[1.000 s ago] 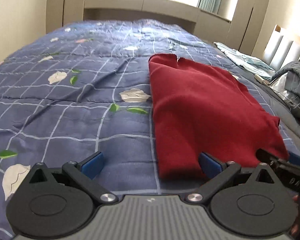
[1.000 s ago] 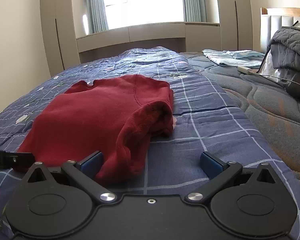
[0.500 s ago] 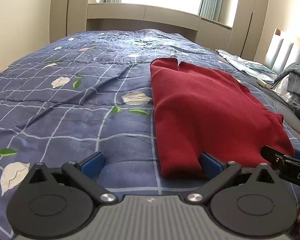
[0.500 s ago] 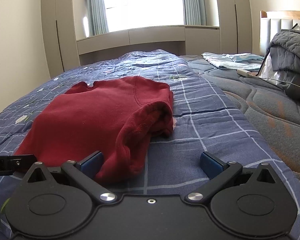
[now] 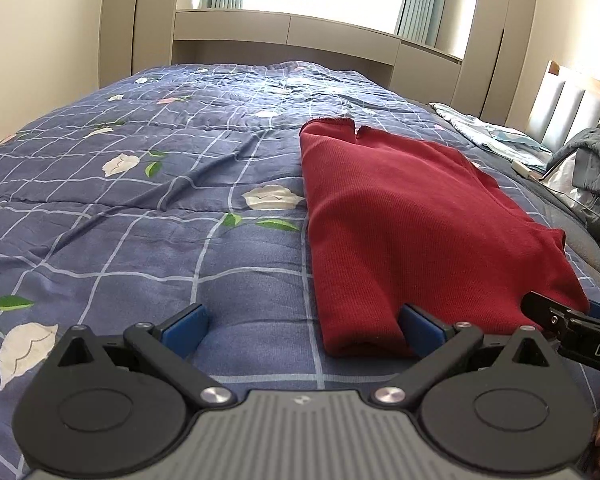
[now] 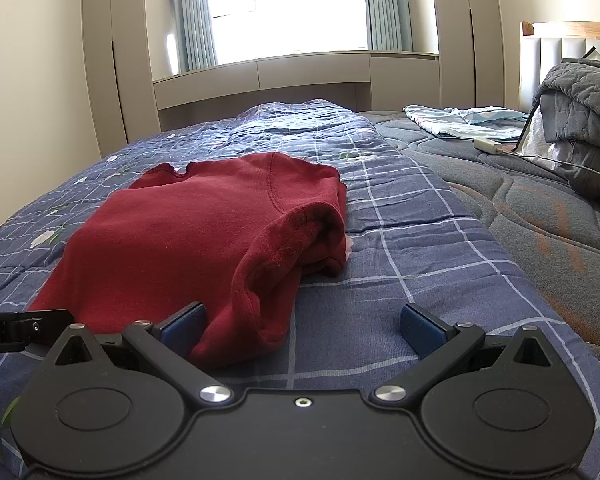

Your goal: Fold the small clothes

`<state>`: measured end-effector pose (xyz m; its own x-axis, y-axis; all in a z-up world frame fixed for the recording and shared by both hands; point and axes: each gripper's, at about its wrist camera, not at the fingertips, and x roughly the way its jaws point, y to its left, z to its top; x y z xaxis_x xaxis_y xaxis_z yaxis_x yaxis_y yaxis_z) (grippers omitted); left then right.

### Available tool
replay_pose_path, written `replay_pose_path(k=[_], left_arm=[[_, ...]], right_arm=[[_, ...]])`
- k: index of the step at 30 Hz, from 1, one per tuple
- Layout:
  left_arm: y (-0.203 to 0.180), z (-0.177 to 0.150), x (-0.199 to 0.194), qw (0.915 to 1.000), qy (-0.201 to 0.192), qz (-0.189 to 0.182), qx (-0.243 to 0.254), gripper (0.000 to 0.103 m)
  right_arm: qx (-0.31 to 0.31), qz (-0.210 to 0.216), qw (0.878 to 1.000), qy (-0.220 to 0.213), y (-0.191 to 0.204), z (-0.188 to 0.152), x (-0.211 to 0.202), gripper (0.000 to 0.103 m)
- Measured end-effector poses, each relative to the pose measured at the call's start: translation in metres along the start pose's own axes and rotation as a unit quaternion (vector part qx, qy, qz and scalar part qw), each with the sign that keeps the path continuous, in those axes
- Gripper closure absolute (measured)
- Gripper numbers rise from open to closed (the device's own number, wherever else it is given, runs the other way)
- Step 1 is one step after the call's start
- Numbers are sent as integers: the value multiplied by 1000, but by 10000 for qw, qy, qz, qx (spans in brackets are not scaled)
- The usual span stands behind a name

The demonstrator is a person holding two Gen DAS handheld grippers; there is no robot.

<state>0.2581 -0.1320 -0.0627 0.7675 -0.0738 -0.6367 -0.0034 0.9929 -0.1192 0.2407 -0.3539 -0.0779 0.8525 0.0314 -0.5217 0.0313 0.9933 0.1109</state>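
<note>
A dark red garment (image 5: 412, 220) lies folded lengthwise on the blue checked quilt (image 5: 140, 216). It also shows in the right wrist view (image 6: 196, 236), with a bunched sleeve at its right edge. My left gripper (image 5: 304, 326) is open and empty at the garment's near left corner; its right blue pad sits against the near hem. My right gripper (image 6: 304, 326) is open and empty at the near right corner; its left pad is at the sleeve's edge. The right gripper's tip shows in the left wrist view (image 5: 560, 320).
A grey quilted mattress (image 6: 540, 216) lies to the right of the quilt. On it are a folded light blue cloth (image 6: 460, 120), a grey bundled blanket (image 6: 580, 120) and a white charger with cable (image 6: 486, 145). Cabinets and a window stand beyond the bed.
Both grippers have tilted up and drawn back slightly from the garment; more of the wall and window shows. The garment has not moved. Both stay open.
</note>
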Motion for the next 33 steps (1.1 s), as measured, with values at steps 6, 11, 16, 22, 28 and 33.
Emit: replay_pose_path(k=[6, 11, 16, 22, 28, 33], left_arm=[[1, 0, -1, 10000, -18, -38, -20, 0], [2, -1, -1, 10000, -47, -32, -12, 0], [3, -1, -1, 10000, -55, -54, -26, 0], [5, 1, -2, 9999, -18, -157, -37, 0], [2, 1, -1, 10000, -29, -64, 16, 0], [2, 0, -2, 10000, -33, -61, 16, 0]], right_arm=[[-1, -2, 10000, 8, 0, 0, 0, 1], [-1, -4, 10000, 6, 0, 0, 0, 0], [6, 4, 10000, 2, 0, 0, 0, 0], [35, 26, 10000, 2, -1, -1, 0, 0], [72, 51, 10000, 3, -3, 0, 1, 0], [73, 51, 10000, 3, -3, 0, 0, 0]])
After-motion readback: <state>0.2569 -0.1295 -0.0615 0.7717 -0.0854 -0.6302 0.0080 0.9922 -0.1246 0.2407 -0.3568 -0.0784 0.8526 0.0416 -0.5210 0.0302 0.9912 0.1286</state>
